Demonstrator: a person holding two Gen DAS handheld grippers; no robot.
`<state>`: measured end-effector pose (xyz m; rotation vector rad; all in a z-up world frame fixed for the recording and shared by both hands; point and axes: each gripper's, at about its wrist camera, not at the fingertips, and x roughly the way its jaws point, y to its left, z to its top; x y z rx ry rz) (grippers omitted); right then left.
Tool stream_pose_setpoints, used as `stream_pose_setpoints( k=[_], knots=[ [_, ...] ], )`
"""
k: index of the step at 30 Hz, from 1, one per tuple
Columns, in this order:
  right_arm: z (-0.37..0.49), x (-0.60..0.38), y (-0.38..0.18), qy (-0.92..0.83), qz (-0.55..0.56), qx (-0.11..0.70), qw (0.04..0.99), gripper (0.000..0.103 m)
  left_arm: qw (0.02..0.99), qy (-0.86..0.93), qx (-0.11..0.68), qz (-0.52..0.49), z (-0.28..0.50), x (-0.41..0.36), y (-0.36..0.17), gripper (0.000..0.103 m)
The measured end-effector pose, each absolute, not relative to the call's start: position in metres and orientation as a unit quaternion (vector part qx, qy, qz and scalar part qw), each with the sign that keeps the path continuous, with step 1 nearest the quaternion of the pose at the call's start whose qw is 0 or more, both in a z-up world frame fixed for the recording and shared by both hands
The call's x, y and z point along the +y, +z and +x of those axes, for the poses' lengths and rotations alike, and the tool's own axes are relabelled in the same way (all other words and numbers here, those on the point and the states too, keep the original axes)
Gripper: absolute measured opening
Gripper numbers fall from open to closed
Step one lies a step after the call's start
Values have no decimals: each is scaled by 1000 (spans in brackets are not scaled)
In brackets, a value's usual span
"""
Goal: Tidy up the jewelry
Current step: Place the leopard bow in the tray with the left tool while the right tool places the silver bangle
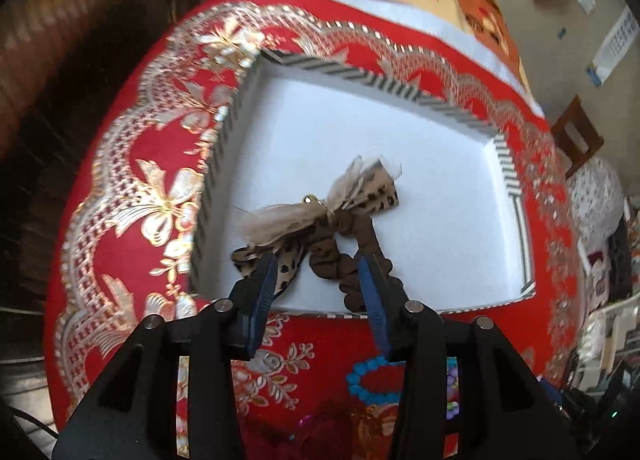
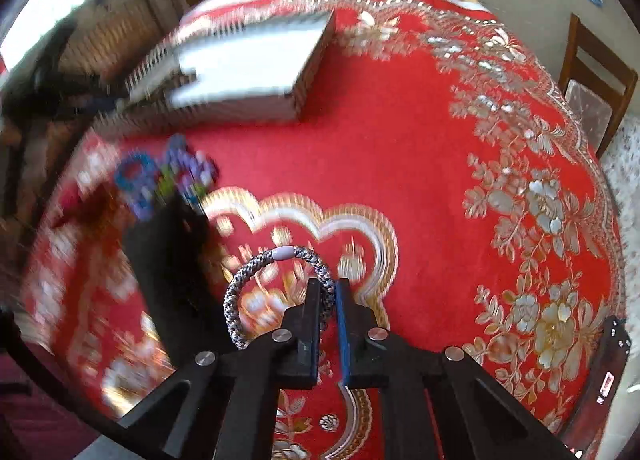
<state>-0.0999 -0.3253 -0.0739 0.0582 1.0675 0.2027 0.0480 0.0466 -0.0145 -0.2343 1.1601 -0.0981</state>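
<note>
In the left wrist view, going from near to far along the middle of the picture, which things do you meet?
Turquoise bead bracelet on the red cloth → near rim of the white box → leopard-print hair tie with bow, between the open left gripper fingertips → far striped rim of the box.

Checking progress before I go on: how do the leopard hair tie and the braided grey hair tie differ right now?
The leopard hair tie lies inside the white box, between the open left gripper; the braided grey hair tie is outside it, over the red cloth, pinched by the right gripper. The leopard one is ruffled with a bow; the grey one is a plain thin ring. Both are elastic loops.
</note>
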Motion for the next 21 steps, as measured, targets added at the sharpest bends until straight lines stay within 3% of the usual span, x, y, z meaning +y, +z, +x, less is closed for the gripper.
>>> stream_pose_setpoints(
  k=[10, 15, 21],
  knots=[
    [8, -268, -19, 136, -14, 447, 884, 7, 828, -37, 548, -114, 46, 50, -11, 42],
    [68, -234, -47, 140, -47, 481, 864, 7, 823, -37, 556, -111, 52, 43, -19, 42],
    [80, -225, -82, 117, -80, 516, 845, 7, 828, -31, 552, -91, 52, 44, -22, 42]
  ],
)
